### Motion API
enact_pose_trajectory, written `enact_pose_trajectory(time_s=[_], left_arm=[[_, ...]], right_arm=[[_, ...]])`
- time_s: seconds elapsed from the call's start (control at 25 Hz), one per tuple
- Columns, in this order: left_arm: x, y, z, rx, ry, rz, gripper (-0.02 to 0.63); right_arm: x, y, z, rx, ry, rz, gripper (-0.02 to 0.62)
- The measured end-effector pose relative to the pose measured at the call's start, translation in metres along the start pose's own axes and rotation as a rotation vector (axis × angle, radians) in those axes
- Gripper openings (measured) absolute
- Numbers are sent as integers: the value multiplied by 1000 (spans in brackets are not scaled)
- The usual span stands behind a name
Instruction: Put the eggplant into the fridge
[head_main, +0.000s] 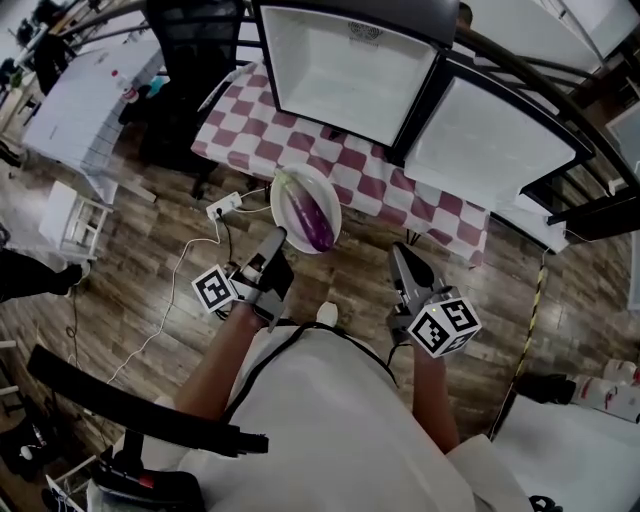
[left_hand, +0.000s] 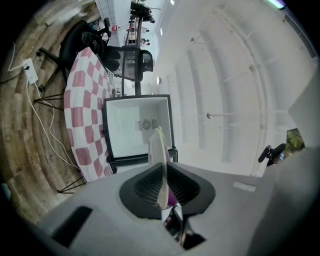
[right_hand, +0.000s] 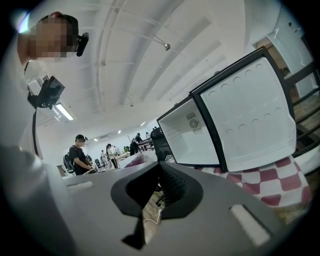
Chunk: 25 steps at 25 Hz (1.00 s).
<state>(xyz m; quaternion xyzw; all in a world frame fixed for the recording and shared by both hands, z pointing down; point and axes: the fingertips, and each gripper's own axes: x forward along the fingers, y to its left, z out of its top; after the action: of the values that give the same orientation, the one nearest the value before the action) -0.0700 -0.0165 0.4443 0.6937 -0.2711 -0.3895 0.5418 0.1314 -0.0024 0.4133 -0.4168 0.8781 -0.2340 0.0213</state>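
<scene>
A purple eggplant (head_main: 312, 220) lies on a white plate (head_main: 297, 188) held out over the wooden floor, in front of the table. My left gripper (head_main: 277, 238) is shut on the plate's near rim. In the left gripper view the plate (left_hand: 159, 150) stands edge-on between the pads, with a bit of the eggplant (left_hand: 173, 198) beside it. The small fridge (head_main: 345, 60) stands on the checkered table (head_main: 330, 150) with its door (head_main: 495, 140) swung open to the right and its white inside bare. My right gripper (head_main: 398, 250) is beside the plate, shut and holding nothing (right_hand: 159, 170).
A power strip (head_main: 222, 205) with a white cable lies on the floor left of the plate. A black office chair (head_main: 195, 60) stands left of the table, with a white table (head_main: 95, 90) and cart (head_main: 75, 215) farther left. People (right_hand: 79, 152) stand far behind.
</scene>
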Motion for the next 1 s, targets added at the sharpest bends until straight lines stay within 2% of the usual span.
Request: enact_pose_trajectory(time_s=[0.56, 1.0], left_arm=[[20, 1, -14, 21, -1, 15, 32], [36, 3, -14, -10, -5, -6, 31]], right_arm=[[-10, -28, -4, 26, 21, 12, 6], [-9, -37, 7, 16, 9, -2, 6]])
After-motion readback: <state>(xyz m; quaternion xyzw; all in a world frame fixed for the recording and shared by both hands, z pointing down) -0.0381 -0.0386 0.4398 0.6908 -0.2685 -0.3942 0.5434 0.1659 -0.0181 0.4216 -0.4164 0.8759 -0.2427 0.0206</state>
